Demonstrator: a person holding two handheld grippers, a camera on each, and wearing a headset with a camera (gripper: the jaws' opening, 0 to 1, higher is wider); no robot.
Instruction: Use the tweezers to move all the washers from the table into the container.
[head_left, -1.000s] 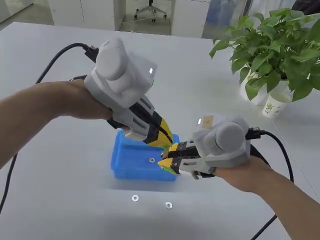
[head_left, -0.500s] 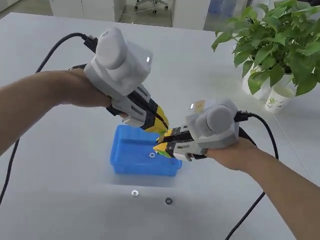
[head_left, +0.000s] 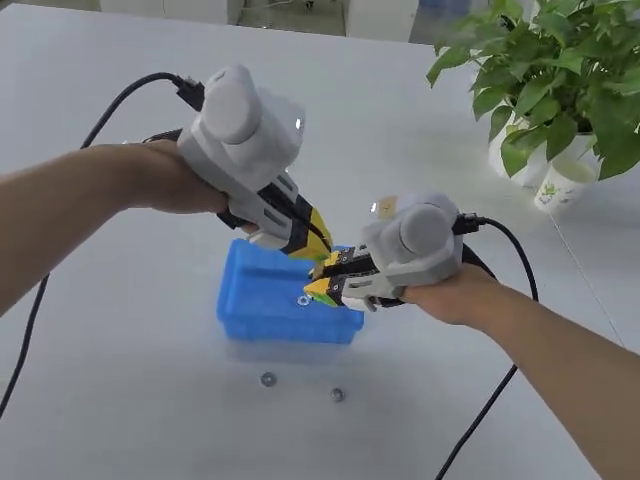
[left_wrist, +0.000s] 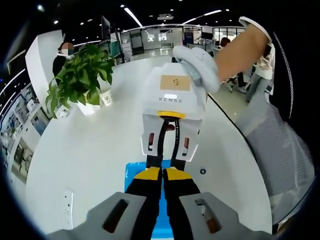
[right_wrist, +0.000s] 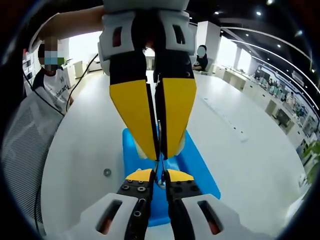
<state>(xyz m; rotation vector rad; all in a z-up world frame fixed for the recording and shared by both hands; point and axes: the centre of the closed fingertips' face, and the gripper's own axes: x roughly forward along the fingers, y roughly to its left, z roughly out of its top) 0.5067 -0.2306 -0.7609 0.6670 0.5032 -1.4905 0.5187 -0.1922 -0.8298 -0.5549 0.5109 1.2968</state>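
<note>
Right gripper view shows it best: the left claw (right_wrist: 159, 150) is pressed together on the thin metal tweezers (right_wrist: 158, 125). The right claw (right_wrist: 160, 176) squeezes their tips shut over the blue plastic box (right_wrist: 199, 167), likely to drop a washer in. The head view adds two small metal washers (head_left: 267, 379) lying on the white tabletop (head_left: 120, 380) near the box.

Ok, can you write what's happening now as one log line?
left gripper: shut on tweezers | right gripper: shut on tweezers | over container | one washer inside | two washers on table
</note>
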